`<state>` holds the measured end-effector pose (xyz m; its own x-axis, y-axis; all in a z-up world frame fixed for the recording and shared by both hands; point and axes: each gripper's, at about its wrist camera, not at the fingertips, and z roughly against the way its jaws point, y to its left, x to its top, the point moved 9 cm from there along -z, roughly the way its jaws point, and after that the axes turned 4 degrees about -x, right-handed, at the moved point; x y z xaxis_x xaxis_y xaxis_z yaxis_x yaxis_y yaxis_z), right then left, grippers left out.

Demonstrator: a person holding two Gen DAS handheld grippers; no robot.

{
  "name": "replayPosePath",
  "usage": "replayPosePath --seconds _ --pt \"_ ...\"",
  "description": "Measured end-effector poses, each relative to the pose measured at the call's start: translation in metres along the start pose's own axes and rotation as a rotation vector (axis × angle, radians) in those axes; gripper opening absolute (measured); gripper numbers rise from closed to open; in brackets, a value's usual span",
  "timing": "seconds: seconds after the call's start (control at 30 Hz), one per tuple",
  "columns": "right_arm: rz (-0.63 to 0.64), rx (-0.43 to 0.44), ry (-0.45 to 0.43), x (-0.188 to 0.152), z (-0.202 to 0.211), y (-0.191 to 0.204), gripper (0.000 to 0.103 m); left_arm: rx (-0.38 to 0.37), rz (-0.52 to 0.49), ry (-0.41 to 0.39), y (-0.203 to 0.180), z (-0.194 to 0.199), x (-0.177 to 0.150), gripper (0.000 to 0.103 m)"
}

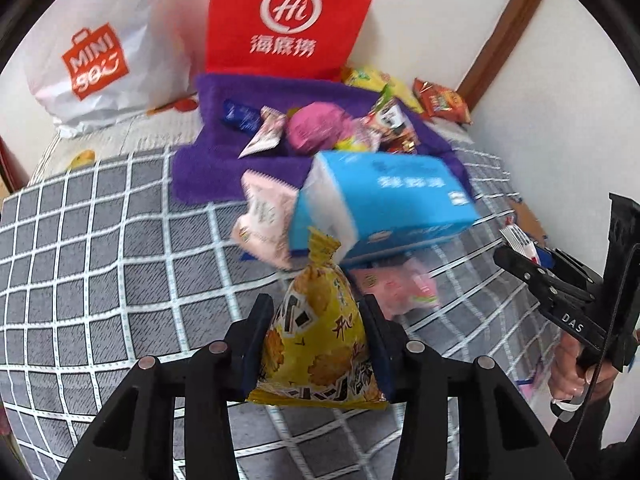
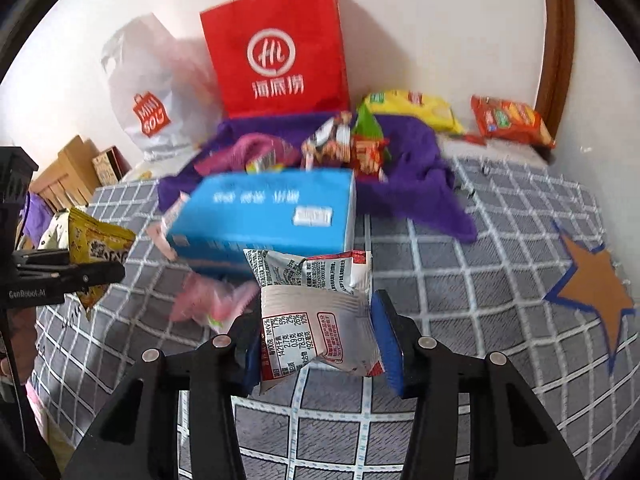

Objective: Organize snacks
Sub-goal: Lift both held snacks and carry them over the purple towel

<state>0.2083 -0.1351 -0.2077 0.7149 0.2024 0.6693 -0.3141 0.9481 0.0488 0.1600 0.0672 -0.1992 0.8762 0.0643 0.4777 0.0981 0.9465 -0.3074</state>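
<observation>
**Both tongs loaded, pile of snacks straight ahead**

So the left tongs (image 1: 316, 344) are clamped on a yellow snack packet (image 1: 316, 336), pinched from both sides around its lower half, with the packet's long axis pointing forward along the fingers and its crimped top sticking out ahead. The right tongs (image 2: 316, 340) are closed on a white snack packet (image 2: 316, 320) the same way, nutrition label facing the camera, crumpled top end leading. Both packets hang over the bed (image 1: 100, 260) with its grey checked cover, not touching it as far as the views show.

The relation that matters: the blue box (image 2: 264, 216) lies directly ahead of both tongs, long side running across, between them and the purple cloth (image 2: 416, 168) where most of the loose snacks sit. Some pink packets (image 1: 264, 216) lie just beside the box on its left, partly under it. Behind the cloth a red paper bag (image 2: 276, 48) stands upright against the wall, a white plastic bag (image 1: 100, 60) to its left.

Neither side looks clearly nearer to the pile; the two tongs sit side by side. The open room is mostly on the right, bare checked cover around an orange star (image 2: 592, 284). The wall closes off the far side, with a yellow bag (image 2: 412, 108) and an orange bag (image 2: 512, 120) near it.
</observation>
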Motion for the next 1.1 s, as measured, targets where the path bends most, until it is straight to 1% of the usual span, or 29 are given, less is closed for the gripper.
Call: replayPosePath --seconds 0.17,0.23,0.3,0.43,0.63,0.87,1.1 --pt "-0.006 -0.035 -0.028 0.03 0.013 -0.007 0.048 -0.014 -0.023 -0.032 -0.018 0.012 0.022 0.042" --pt "-0.007 -0.045 -0.043 0.041 0.017 -0.01 0.048 -0.03 -0.032 -0.045 -0.025 0.017 0.034 0.042" --pt "-0.014 -0.041 -0.058 0.054 0.02 -0.012 0.048 -0.034 -0.043 -0.054 -0.029 0.021 0.044 0.042" --pt "-0.025 -0.03 -0.078 0.08 0.02 -0.012 0.048 -0.016 -0.058 -0.082 -0.031 0.026 0.07 0.042" --pt "-0.011 -0.023 -0.11 0.117 0.01 -0.008 0.048 0.002 -0.061 -0.111 -0.026 0.027 0.104 0.042" --pt "0.003 -0.012 -0.131 0.157 -0.011 -0.007 0.048 0.008 -0.042 -0.133 -0.017 0.018 0.142 0.042" --pt "0.003 0.015 -0.139 0.192 -0.033 -0.002 0.048 0.018 -0.042 -0.135 -0.008 0.004 0.168 0.042"
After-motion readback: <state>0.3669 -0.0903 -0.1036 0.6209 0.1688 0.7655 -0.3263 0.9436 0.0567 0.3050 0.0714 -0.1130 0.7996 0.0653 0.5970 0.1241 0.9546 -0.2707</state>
